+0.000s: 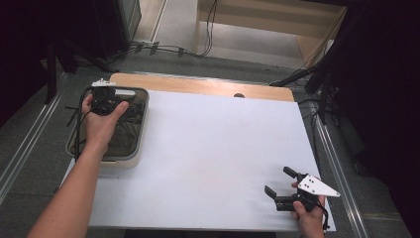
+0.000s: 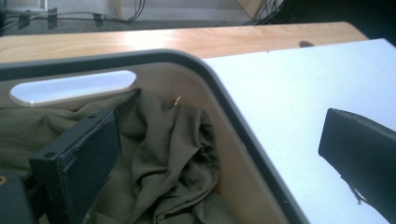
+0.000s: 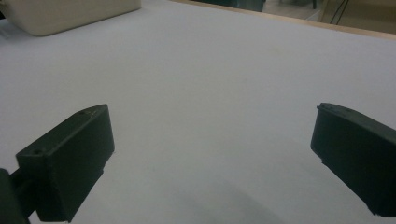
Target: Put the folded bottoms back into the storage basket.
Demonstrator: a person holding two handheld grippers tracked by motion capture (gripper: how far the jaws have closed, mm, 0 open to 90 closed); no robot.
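White tabletop (image 1: 208,148); left tool (image 1: 106,101) wide above cloth (image 2: 163,154) in bin (image 2: 243,140); right tool (image 1: 285,191) wide, empty.

A bin (image 1: 139,144) sits at the table's (image 1: 213,148) far left corner, with a crumpled cloth (image 2: 168,158) lying in it. The left gripper (image 1: 110,105) hangs over the bin's far end, above the cloth. The right gripper (image 1: 282,184) rests near the table's near right corner, well apart from the bin.
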